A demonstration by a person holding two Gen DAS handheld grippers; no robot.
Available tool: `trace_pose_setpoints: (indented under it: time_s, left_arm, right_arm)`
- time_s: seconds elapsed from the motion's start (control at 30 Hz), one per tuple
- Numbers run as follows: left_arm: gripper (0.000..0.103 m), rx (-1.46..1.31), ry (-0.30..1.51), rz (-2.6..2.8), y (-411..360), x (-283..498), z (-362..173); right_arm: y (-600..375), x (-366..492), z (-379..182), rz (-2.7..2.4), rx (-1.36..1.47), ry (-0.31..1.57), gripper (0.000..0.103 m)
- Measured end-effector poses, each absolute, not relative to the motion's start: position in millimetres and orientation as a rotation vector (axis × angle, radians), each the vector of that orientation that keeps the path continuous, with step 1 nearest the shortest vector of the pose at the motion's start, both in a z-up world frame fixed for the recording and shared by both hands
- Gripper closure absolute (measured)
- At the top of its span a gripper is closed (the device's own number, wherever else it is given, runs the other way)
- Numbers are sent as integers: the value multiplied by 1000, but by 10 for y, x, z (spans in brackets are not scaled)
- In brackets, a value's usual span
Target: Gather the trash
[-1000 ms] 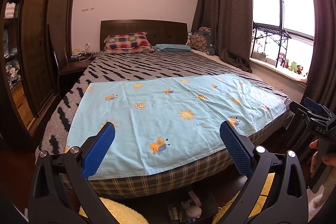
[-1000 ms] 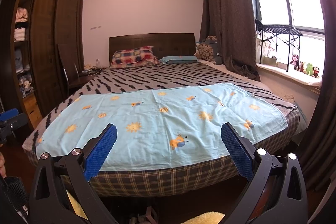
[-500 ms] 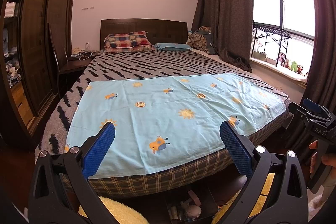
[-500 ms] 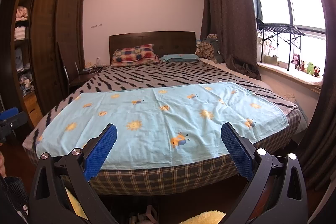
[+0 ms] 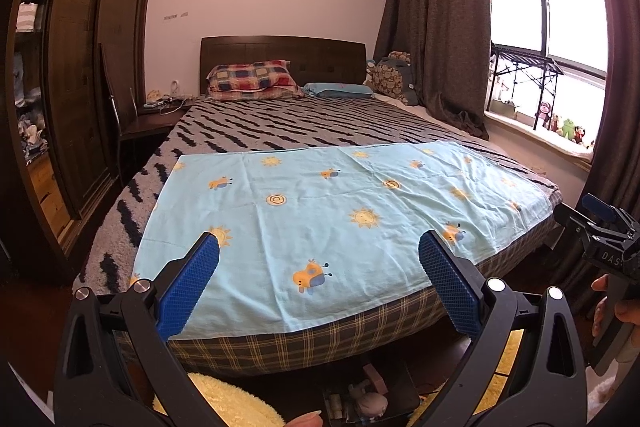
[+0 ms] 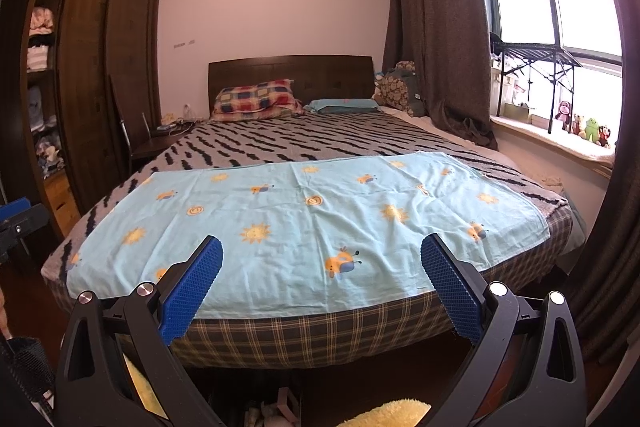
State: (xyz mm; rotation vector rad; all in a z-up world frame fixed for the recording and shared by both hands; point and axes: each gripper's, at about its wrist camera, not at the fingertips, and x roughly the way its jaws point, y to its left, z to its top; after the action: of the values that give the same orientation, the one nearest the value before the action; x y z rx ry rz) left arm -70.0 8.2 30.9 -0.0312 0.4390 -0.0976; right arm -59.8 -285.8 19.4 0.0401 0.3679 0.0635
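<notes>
Floor box (image 5: 368, 393) – small clutter inside, maybe trash.

A home bedroom — made bed (image 5: 320, 147), plaid pillow (image 5: 252, 77), wardrobe (image 5: 80, 67), curtained window (image 6: 560, 7).

A small jumble of trash (image 5: 366, 401), pale crumpled wads and bits of packaging, sits in a dark bin (image 5: 404, 383) on the floor just below the bed's foot, between yellow fluffy mats.
</notes>
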Motion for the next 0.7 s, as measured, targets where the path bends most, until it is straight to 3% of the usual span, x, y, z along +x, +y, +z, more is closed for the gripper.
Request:
trace_pose_setpoints:
  time_s: [0.7]
  left_arm:
    - [8, -28, 457, -109, 34, -700, 299]
  right_arm:
    - [-2814, -607, 168, 85, 38, 378, 3]
